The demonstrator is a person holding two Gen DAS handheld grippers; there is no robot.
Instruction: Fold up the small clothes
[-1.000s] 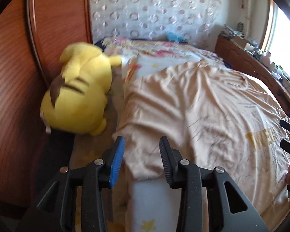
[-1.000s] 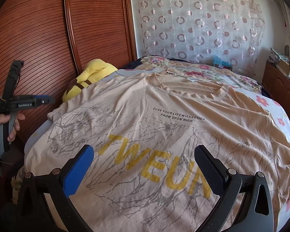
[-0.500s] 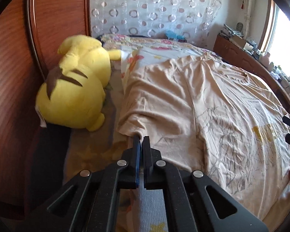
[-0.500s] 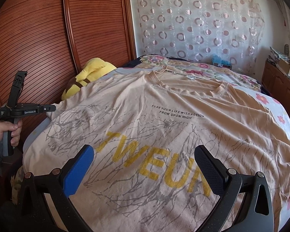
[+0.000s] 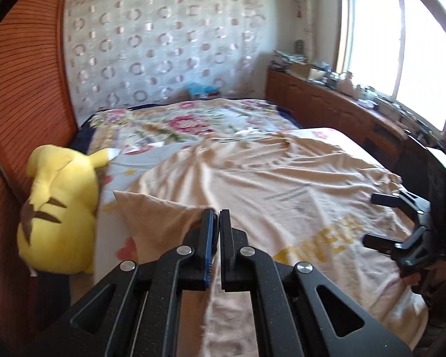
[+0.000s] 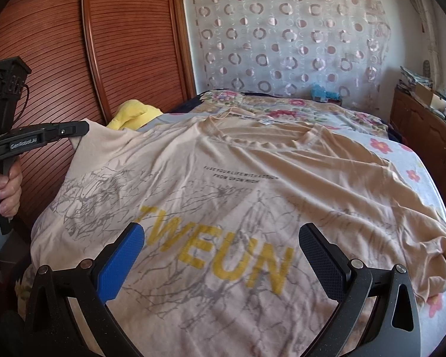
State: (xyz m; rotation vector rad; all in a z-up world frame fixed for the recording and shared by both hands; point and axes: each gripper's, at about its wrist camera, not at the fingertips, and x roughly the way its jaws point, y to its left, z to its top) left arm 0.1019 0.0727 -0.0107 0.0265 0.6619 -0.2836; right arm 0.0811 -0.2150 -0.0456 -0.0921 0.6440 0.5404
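Floral-sheeted bed (image 6: 407, 160) is bearing an unfolded beige printed T-shirt (image 6: 223, 196); left gripper (image 5: 216, 217) is pinching its sleeve, right gripper (image 6: 220, 255) is gaping empty above the shirt; folding barely begun.

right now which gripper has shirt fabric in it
The left gripper, shut on the t-shirt sleeve edge. The right gripper is open, empty.
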